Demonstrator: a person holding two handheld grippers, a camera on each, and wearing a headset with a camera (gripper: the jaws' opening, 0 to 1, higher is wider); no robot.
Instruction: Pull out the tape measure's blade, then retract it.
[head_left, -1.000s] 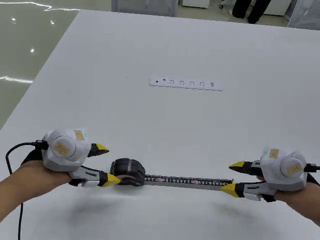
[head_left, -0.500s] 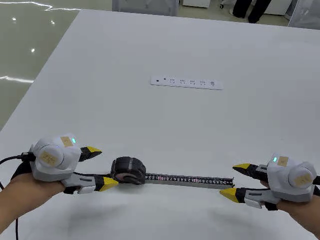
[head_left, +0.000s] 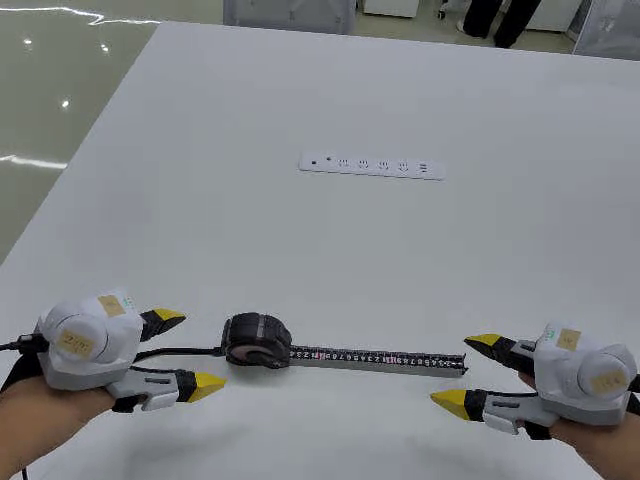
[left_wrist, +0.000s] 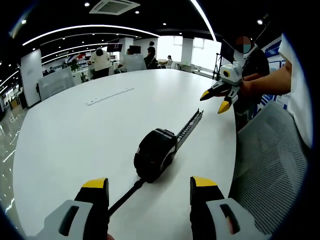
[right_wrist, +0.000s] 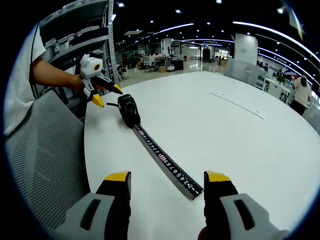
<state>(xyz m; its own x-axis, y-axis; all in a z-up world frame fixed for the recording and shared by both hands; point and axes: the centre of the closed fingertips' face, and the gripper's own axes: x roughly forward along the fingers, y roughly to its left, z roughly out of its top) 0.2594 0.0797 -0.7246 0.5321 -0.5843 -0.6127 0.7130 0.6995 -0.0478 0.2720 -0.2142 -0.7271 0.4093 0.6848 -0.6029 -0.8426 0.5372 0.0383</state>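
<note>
**Tape measure: blade out, both grippers off it**

Tape measure case (head_left: 257, 341) lies on the near part of the white table (head_left: 350, 250), left of centre. Blade (head_left: 380, 359) lies flat, long axis running left to right from case to hook end (head_left: 462, 364). Left gripper (head_left: 190, 348) has jaws spread and holds nothing. It sits just left of the case, not touching, with the case straight ahead along its jaws. A black cord (head_left: 180, 352) runs from case toward it. Right gripper (head_left: 465, 371) also has jaws spread and empty, and the hook end sits in the gap between them, ungripped. Pull-out looks done and retraction is likely next. Left is nearer the case, right nearer the tip. Power strip (head_left: 371, 166) lies far off.
</note>
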